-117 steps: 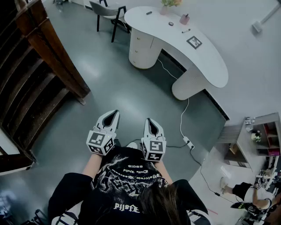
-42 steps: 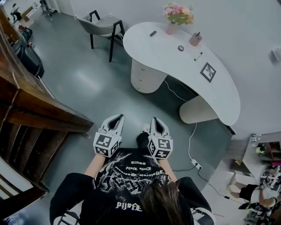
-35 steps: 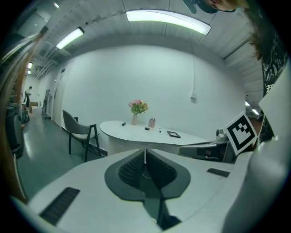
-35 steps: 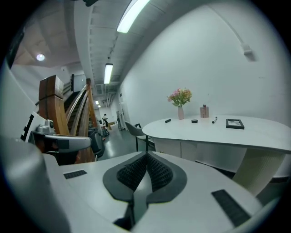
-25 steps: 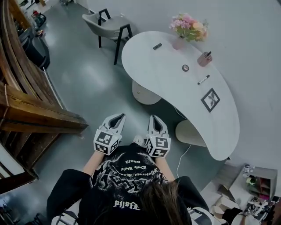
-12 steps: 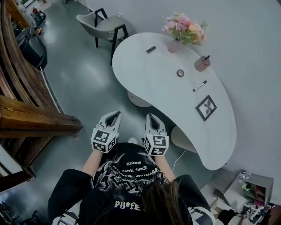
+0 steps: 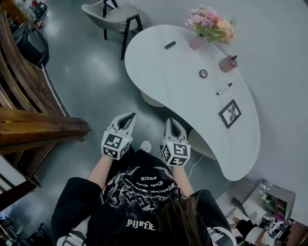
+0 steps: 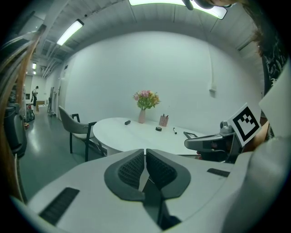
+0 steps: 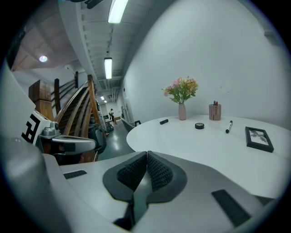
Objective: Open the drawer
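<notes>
The left gripper's (image 8: 145, 153) ribbed pads press flat together with nothing between them, and the right gripper (image 9: 146, 154) is closed the same way, also empty. In the head view both are held out in front of the person, side by side and apart, left gripper (image 7: 127, 116) over bare grey floor, right gripper (image 7: 172, 121) just short of the near edge of a curved white desk (image 7: 192, 108). The drawer cannot be made out; only a sliver of the desk's rounded pedestal (image 7: 151, 102) shows under the tabletop. On the desk stand a flower vase (image 7: 197, 42), a pen cup (image 7: 227, 64), a marker (image 7: 224, 89) and a framed picture (image 7: 230, 114). A chair (image 7: 113, 12) stands at the far end, a wooden staircase (image 7: 38, 129) to the left.
</notes>
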The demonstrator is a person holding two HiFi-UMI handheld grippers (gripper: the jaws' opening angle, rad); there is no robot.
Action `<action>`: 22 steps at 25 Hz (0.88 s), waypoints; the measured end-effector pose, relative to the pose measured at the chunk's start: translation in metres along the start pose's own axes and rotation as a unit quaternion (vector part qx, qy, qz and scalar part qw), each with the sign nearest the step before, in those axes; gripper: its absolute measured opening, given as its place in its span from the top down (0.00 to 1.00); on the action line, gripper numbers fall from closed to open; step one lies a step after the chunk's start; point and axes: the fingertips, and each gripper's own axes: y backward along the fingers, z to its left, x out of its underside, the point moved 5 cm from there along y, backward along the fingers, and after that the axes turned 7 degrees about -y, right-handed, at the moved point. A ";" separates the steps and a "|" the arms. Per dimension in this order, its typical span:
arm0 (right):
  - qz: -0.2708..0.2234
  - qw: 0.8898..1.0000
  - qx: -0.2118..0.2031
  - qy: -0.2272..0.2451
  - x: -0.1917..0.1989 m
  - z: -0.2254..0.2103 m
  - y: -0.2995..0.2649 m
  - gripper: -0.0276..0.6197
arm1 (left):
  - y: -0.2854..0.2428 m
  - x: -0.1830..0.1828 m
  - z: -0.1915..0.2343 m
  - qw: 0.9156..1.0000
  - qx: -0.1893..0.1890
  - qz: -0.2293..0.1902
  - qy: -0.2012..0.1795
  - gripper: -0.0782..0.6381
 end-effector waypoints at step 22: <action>0.045 0.999 0.016 0.020 0.061 0.024 -0.077 0.92 | -0.066 0.062 0.055 0.999 0.026 0.021 -0.006 0.85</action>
